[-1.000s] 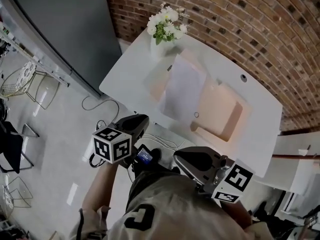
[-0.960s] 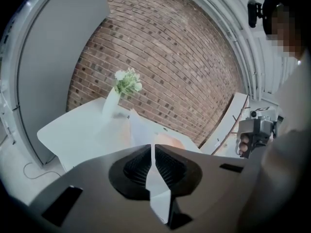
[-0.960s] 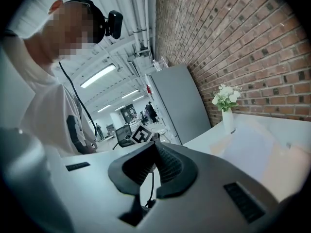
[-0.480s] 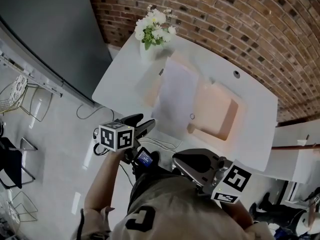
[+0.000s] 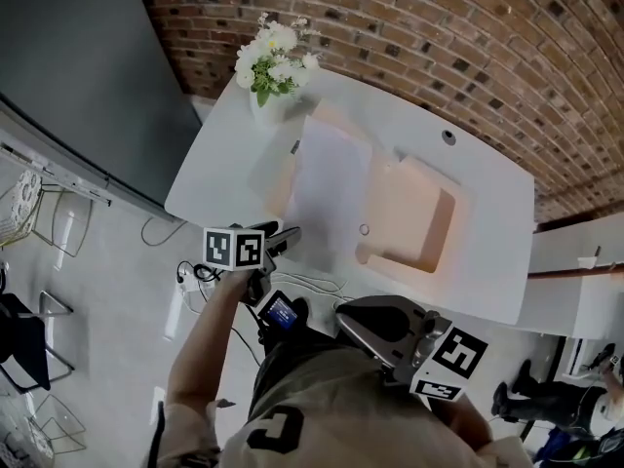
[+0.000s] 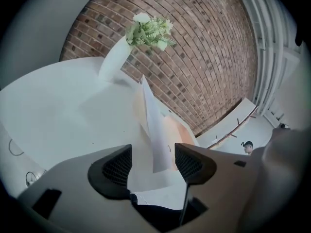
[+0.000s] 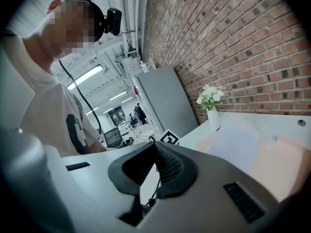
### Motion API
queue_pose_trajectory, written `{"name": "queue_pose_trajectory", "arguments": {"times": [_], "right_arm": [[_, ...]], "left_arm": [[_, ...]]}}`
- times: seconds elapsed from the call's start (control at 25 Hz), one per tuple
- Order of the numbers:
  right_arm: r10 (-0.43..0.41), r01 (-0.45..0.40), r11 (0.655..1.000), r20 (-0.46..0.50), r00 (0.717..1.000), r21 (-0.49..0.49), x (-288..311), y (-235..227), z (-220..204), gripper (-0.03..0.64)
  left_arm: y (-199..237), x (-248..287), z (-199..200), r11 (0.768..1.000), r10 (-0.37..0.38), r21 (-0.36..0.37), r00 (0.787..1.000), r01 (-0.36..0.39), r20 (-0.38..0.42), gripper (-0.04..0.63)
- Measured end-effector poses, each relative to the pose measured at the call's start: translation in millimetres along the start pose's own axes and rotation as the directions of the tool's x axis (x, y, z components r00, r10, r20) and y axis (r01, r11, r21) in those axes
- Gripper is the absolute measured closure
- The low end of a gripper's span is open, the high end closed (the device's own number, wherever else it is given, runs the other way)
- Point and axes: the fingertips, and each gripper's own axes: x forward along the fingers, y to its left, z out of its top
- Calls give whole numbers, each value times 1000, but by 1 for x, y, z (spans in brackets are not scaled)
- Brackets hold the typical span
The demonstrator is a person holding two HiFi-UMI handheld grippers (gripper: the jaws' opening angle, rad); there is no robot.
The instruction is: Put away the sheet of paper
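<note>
White sheet of paper (image 5: 327, 193) on the table (image 5: 487, 222) — left tool (image 6: 153, 163) just opened wide, empty; right tool (image 7: 155, 147) closed

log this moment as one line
left gripper: just opened wide, sheet of paper edge in its gap, unpinched | right gripper: shut, empty | sheet: on table, not lifted

Head view looks steeply down on the tabletop (image 5: 478, 193). Left hand-held gripper (image 5: 283, 239) camera sits low at its edge, facing the brick wall (image 5: 468, 47); right hand-held gripper (image 5: 349, 312) camera watches from farther back. All show the vase of flowers (image 5: 268, 66).
</note>
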Motion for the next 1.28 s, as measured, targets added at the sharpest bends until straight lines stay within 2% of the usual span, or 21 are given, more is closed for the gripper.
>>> {"name": "queue_pose_trajectory", "arguments": {"times": [0.08, 0.24, 0.28, 0.56, 0.84, 1.12, 1.2, 1.28], "right_arm": [[2, -2, 1000, 7, 1000, -1, -5, -4, 1, 595], [20, -20, 1000, 21, 1000, -5, -17, -10, 4, 595], [27, -27, 1000, 25, 999, -3, -20, -12, 4, 595], [78, -78, 997, 32, 996, 0, -31, -18, 5, 595], [93, -93, 996, 38, 995, -2, -40, -21, 6, 595], [78, -78, 997, 57, 995, -4, -48, -24, 7, 595], [71, -70, 997, 62, 996, -7, -51, -26, 8, 595], [62, -62, 998, 68, 996, -6, -53, -26, 8, 595]], "left_arm": [[5, 6, -3, 1000, 25, -16, 1000, -25, -13, 310], [7, 9, -10, 998, 63, -24, 998, -64, -23, 512], [5, 9, -11, 997, 70, -24, 997, -71, -22, 537], [-2, 0, -10, 990, 139, 10, 990, -139, 2, 572], [-18, -8, -4, 985, 162, 65, 987, -162, 19, 580], [-42, -4, 3, 987, 112, 120, 994, -111, 0, 580], [-48, -2, 8, 991, 80, 104, 997, -80, 0, 580], [-56, -1, 14, 998, 24, 55, 1000, -25, 6, 581]]}}
